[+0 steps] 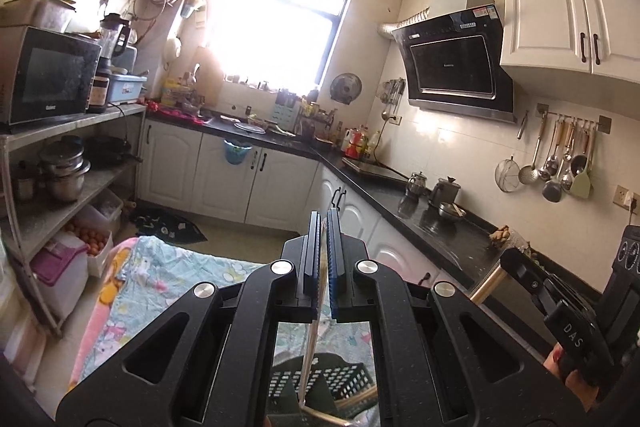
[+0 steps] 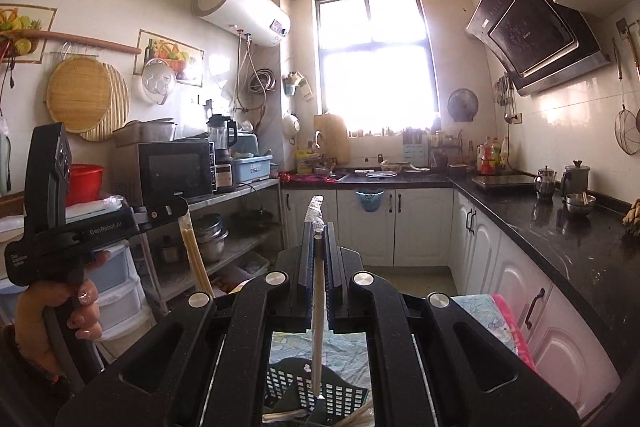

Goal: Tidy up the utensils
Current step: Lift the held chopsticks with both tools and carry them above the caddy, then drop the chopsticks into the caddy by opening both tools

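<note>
Two handheld grippers hang above one black perforated basket (image 2: 316, 391), which sits on a floral cloth (image 1: 180, 267).

Left of the basket, a person's hand (image 2: 60, 315) carries the left gripper (image 1: 324, 223). Its fingers are pressed together on a clear-wrapped pair of chopsticks (image 2: 196, 259), which slants down toward the basket's left side.

Directly above the basket, the right gripper (image 2: 319, 231) pinches a second wrapped chopstick packet (image 2: 318, 291). This packet stands nearly upright, its crumpled wrapper end poking above the fingertips and its lower end reaching down to the basket.

The step in hand appears to be bringing both packets to the basket. To do it well, each packet should probably be kept clamped and steep until its lower end is inside the basket wall, and the grippers should be lowered one at a time so the packets do not cross.

Count: grippers, two; basket, one; packets held, two. The left packet shows two sticks; the right shows one, possibly a pair seen edge-on. Pale sticks beside the basket cannot be counted.
</note>
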A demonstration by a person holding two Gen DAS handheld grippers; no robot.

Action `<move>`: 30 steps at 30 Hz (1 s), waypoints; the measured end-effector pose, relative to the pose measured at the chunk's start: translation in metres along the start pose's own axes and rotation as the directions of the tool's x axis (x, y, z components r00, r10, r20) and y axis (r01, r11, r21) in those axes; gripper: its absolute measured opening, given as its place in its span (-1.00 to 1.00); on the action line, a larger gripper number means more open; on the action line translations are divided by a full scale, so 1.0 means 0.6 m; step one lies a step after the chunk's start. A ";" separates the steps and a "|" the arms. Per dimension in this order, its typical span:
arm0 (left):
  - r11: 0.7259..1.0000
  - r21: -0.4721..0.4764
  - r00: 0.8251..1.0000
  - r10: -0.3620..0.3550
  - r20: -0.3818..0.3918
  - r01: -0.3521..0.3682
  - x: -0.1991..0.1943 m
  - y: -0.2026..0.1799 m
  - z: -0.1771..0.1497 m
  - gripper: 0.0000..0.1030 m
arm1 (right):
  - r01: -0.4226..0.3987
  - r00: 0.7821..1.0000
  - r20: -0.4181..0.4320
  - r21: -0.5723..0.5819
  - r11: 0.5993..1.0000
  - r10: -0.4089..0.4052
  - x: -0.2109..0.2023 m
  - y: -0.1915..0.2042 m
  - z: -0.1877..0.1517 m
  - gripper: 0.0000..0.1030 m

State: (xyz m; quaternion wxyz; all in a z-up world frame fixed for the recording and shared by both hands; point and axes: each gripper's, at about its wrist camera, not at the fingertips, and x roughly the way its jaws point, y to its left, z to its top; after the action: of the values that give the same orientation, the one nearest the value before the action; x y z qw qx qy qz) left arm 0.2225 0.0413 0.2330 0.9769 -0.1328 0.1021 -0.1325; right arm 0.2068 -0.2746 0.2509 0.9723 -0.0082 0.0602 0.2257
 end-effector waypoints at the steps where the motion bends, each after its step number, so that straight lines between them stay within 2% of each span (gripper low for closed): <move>1: 1.000 0.002 1.000 0.003 0.004 -0.003 0.000 0.000 -0.004 -0.98 | 0.003 1.000 -0.002 -0.002 1.000 -0.003 0.003 -0.001 -0.005 -0.91; 15: 0.998 0.044 0.999 0.036 -0.009 -0.035 0.043 0.014 -0.071 -0.98 | 0.011 0.998 -0.059 0.011 1.000 -0.010 0.061 -0.006 -0.075 -0.91; 30: 0.998 0.065 0.999 0.016 -0.048 -0.013 0.063 0.026 -0.132 -0.97 | 0.012 0.992 -0.125 0.031 0.999 -0.008 0.094 -0.005 -0.138 -0.90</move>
State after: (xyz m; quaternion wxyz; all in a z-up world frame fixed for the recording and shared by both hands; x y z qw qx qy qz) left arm 0.2431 0.0265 0.1474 0.9789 -0.0973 0.1224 -0.1319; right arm 0.2488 -0.2561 0.1621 0.9677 -0.0073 0.1245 0.2191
